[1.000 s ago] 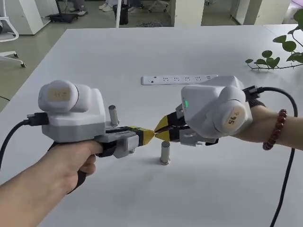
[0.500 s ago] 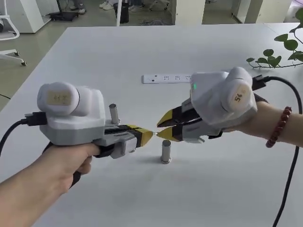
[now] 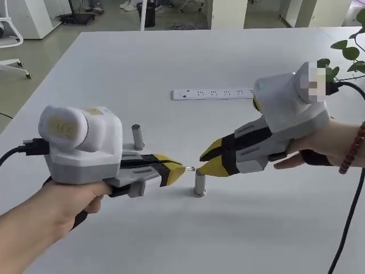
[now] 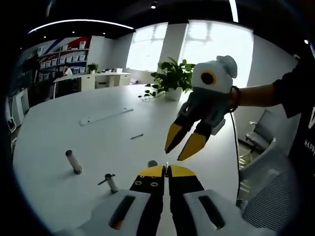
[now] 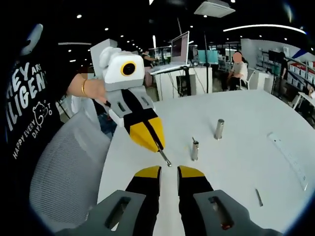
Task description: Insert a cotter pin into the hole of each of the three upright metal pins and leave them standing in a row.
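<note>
Head view: left claw (image 3: pixel 179 169) clamped on a cotter pin (image 3: pixel 189 169), whose free end points at the right claw (image 3: pixel 201 162); the right claw's jaws stand apart, close to that end without gripping it. Both claws hang over the white desk (image 3: pixel 171 57) on the person's side of the power strip (image 3: pixel 214 92). Front metal pin (image 3: pixel 199 184) stands upright on that same side of the strip, just below the claw tips; rear metal pin (image 3: pixel 137 137) stands upright nearer the strip, off its left end. Left gripper view: left claw (image 4: pixel 166 168) pressed together on the cotter pin (image 4: pixel 166 164); right claw (image 4: pixel 173 154) spread above it. Between the left claw and the power strip (image 4: pixel 106 116) stand the rear metal pin (image 4: pixel 74 161) and the fitted metal pin (image 4: pixel 111 182), with an inserted cotter pin (image 4: pixel 103 180) crosswise through its top; a loose cotter pin (image 4: pixel 137 136) lies flat nearer the strip. Right gripper view: right claw (image 5: pixel 169 169) apart; left claw (image 5: pixel 156 147) gripping the cotter pin (image 5: pixel 165 158), whose end reaches toward that gap. Fitted metal pin (image 5: pixel 195 150) and rear metal pin (image 5: pixel 219 129) stand upright, well apart from the power strip (image 5: pixel 288 157); the loose cotter pin (image 5: pixel 259 196) lies near the strip.
</note>
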`<action>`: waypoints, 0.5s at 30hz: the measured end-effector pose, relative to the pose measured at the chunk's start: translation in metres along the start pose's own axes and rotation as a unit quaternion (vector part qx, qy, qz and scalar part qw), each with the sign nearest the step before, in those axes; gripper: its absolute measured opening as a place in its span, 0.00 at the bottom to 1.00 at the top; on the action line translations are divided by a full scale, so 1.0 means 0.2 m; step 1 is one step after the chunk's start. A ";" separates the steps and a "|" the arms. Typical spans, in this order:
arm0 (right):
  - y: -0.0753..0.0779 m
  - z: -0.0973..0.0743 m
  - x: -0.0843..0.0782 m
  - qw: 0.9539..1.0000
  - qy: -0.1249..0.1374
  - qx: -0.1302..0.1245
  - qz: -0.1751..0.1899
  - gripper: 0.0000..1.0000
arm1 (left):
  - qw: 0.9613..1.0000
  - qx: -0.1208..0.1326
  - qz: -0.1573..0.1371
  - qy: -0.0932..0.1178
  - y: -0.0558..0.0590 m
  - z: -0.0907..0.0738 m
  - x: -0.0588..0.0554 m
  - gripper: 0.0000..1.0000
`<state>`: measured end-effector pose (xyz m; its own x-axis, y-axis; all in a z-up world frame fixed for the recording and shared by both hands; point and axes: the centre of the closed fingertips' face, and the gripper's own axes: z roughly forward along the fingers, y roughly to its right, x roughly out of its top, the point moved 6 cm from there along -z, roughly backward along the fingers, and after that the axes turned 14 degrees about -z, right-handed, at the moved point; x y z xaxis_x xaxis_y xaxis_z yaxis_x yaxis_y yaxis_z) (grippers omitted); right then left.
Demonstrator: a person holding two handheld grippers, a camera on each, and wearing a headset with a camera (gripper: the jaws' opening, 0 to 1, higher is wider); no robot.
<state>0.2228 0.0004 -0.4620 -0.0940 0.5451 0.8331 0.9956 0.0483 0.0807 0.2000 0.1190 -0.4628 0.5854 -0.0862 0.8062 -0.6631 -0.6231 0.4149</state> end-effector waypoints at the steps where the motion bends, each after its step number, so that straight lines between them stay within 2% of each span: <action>1: -0.01 0.00 0.00 1.000 0.000 0.002 -0.001 0.08 | 1.000 -0.007 0.005 -0.003 0.01 0.00 -0.01 0.00; 4: -0.04 -0.01 -0.01 1.000 0.002 0.014 -0.006 0.08 | 1.000 -0.020 0.012 -0.004 0.02 0.00 -0.02 0.00; 8: -0.08 -0.02 -0.01 0.999 0.018 0.038 0.009 0.09 | 0.999 -0.043 0.019 -0.001 0.05 -0.01 -0.03 0.00; 15: -0.13 -0.03 -0.01 0.997 0.029 0.067 0.025 0.10 | 0.995 -0.087 0.040 0.001 0.12 -0.03 -0.04 0.00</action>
<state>0.1973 -0.0064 -0.4631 -0.0411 0.4996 0.8653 0.9902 0.1361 -0.0315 0.1766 0.1095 -0.4579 0.5267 -0.1288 0.8402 -0.7787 -0.4695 0.4162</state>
